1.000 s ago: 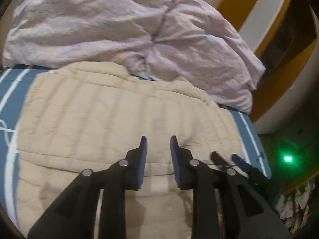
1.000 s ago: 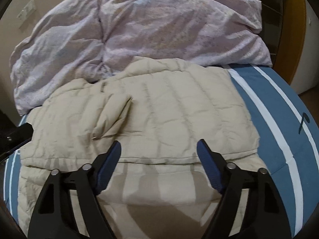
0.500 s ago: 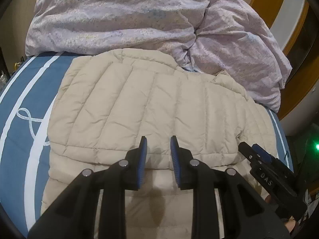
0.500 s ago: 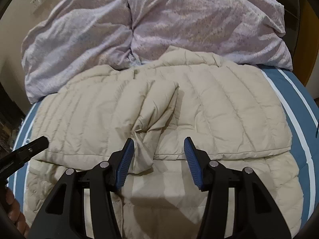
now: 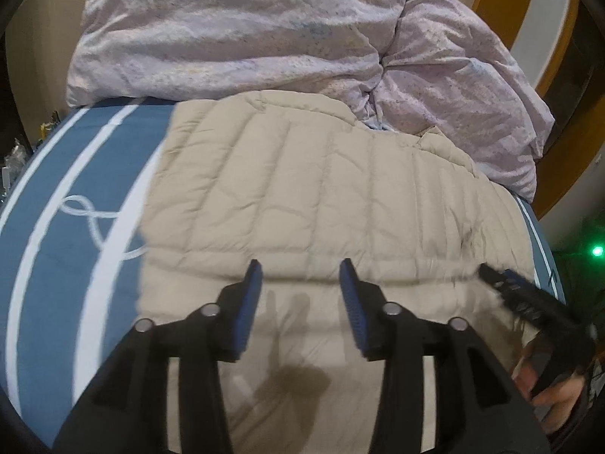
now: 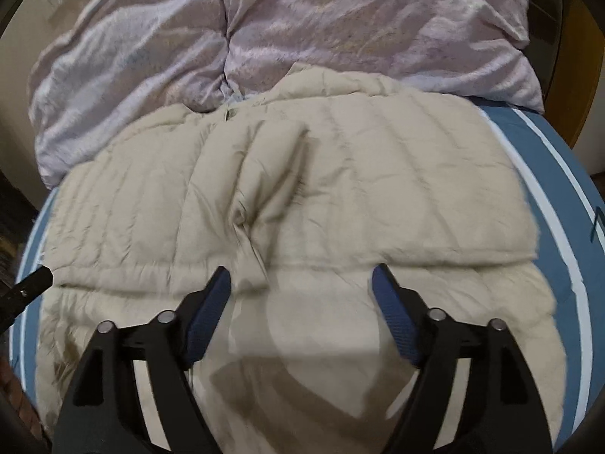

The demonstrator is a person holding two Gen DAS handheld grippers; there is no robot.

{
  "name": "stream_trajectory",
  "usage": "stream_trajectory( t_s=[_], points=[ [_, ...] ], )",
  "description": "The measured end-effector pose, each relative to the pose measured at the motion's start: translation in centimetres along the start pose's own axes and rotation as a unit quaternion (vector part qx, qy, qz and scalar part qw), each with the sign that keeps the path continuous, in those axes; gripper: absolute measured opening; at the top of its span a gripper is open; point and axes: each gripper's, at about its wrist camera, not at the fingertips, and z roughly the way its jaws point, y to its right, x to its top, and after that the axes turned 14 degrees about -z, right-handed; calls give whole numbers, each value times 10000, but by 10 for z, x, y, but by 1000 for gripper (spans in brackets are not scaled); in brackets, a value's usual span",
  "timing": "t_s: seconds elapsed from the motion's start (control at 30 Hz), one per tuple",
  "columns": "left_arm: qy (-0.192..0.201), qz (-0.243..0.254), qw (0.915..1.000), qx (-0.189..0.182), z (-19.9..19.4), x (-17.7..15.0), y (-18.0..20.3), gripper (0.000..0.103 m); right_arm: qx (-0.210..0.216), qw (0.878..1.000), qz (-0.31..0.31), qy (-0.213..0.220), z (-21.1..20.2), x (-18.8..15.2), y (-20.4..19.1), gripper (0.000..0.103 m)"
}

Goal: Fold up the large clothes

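My left gripper (image 5: 300,276) hangs with its jaws spread and nothing between them, just above the near fold line of the beige quilted jacket (image 5: 321,196). My right gripper (image 6: 300,283) is spread wider, also holding nothing, over the same fold edge. The jacket lies folded across the blue bedspread (image 5: 68,265) with white stripes, reaching nearly to both side edges, one sleeve (image 6: 264,174) laid over its top layer. Beyond it, a crumpled lilac duvet (image 6: 302,22) is heaped along the bed's far edge, touching the jacket.
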Motion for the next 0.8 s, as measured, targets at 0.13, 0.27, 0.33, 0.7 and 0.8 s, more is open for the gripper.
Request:
stream_trajectory(
  t_s=[0.13,0.27,0.33,0.7,0.8],
  points=[
    [77,145,9999,22,-34,-25,-39,52,43,9999,-79,143,-37,-30,28,80],
    [65,111,9999,56,-57,-50,-81,52,51,9997,72,236,-73,-78,74,80],
    [28,13,10000,40,-66,-64,-103,52,-24,9995,205,247,-88,-105,98,80],
    [-98,-558,9982,-183,-89,-115,-165,52,199,9977,634,117,-113,-197,147,79],
    [-121,-631,9977,-229,-92,-125,-171,52,271,9980,542,190,-116,-207,143,76]
  ],
)
